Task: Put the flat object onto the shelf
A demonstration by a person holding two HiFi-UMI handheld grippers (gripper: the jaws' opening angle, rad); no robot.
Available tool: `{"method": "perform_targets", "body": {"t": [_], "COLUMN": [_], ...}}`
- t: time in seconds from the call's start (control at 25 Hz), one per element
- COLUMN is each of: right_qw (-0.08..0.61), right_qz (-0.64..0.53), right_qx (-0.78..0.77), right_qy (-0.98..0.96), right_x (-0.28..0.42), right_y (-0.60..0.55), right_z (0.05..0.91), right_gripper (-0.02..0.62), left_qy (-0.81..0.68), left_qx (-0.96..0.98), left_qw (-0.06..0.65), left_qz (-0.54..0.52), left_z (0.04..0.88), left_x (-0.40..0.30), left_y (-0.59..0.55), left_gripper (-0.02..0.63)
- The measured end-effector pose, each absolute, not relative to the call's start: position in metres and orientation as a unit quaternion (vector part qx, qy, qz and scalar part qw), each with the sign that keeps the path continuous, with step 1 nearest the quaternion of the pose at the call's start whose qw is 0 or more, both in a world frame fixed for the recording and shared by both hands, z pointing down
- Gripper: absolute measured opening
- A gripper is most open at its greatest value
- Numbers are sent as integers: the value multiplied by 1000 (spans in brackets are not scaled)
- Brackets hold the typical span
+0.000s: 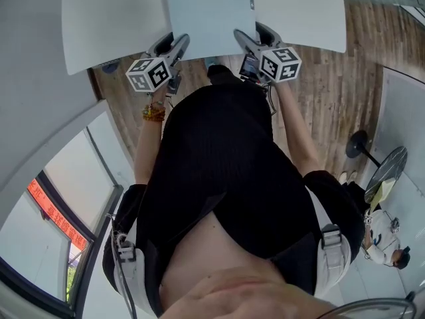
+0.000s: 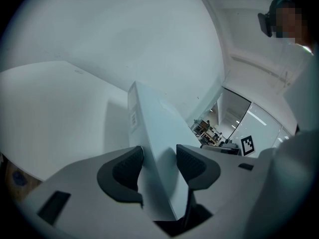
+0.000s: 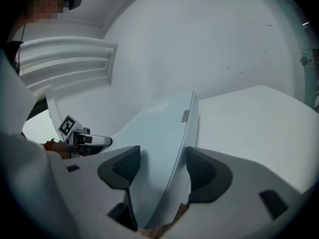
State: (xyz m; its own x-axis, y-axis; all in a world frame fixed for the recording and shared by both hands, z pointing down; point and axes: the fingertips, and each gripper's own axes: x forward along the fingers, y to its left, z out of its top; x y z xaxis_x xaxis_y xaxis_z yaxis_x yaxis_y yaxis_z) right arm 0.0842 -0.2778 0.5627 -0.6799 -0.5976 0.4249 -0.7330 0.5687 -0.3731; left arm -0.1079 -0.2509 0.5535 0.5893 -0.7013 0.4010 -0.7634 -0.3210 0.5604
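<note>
Head view: flat box (image 1: 209, 8) at top centre, in front of a white surface (image 1: 113, 18), with the left tongs (image 1: 178, 46) and right tongs (image 1: 243, 40) at its lower edge. Left gripper view: left tongs clamped on the box's edge. Right gripper view: right tongs clamped likewise. Box seems still in transit; setting it on the shelf and letting go remain.
</note>
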Motion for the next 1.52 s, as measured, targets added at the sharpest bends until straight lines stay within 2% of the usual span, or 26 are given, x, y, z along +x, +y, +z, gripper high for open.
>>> {"method": "perform_targets", "body": {"t": [0.48, 1.52], "right_qw": [170, 151], "right_qz": [314, 319], "right_qx": [374, 390], "right_qy": [-856, -850], "right_x": [88, 87], "right_y": [-310, -422], "right_z": [605, 599], "right_gripper": [272, 272], "left_qy": [-441, -428], "left_qx": [787, 779], "left_qw": [419, 447], "left_qz": [100, 102], "left_z": [596, 596], "left_x": [-103, -105], "left_y": [-283, -397], "left_gripper": [225, 225]}}
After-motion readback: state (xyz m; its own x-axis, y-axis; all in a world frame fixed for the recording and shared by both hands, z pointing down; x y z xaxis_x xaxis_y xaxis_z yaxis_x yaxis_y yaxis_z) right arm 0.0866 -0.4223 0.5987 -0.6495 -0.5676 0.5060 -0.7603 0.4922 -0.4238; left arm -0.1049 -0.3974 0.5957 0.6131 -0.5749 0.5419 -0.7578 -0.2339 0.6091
